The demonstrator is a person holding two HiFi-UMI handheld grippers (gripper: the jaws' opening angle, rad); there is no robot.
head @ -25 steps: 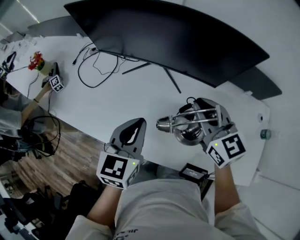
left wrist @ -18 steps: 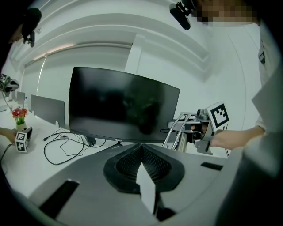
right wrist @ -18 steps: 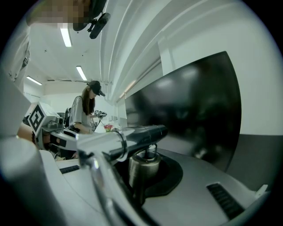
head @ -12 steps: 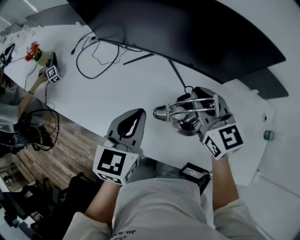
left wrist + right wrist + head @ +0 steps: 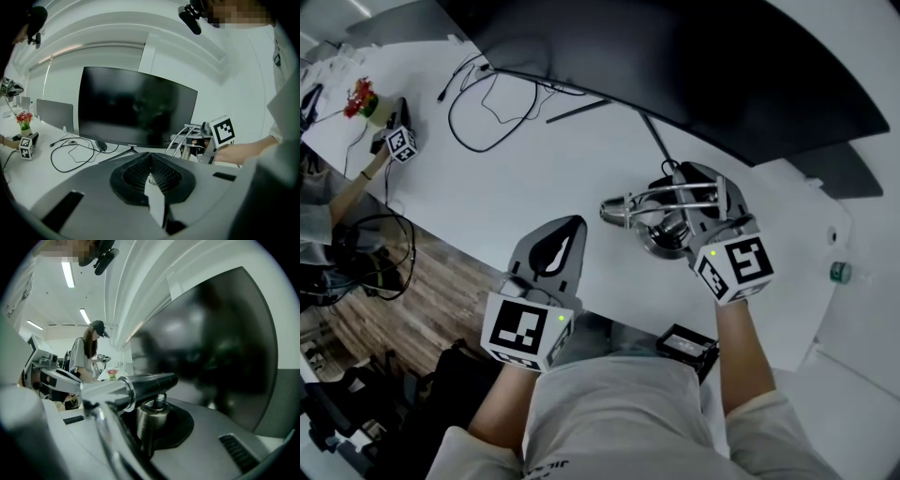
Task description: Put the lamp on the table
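Observation:
A chrome desk lamp (image 5: 661,234), folded, with a round base and a small cone head, is over the white table (image 5: 534,178) near its front edge. My right gripper (image 5: 698,192) is shut on the lamp's arms, above the base. Whether the base touches the table I cannot tell. In the right gripper view the lamp's (image 5: 145,385) shiny tube and post fill the space between the jaws. My left gripper (image 5: 565,230) is to the lamp's left, shut and empty, over the table's front edge. The left gripper view shows the lamp (image 5: 185,140) off to its right.
A wide curved monitor (image 5: 675,66) stands at the back, its stand legs and looped cables (image 5: 487,122) on the table. At far left are red flowers (image 5: 361,97) and another person's hand with a marker cube (image 5: 398,143). A black box (image 5: 686,345) lies below the table edge.
My right gripper has carried the lamp lower and a little to the left, closer to the table. The left gripper has barely shifted.

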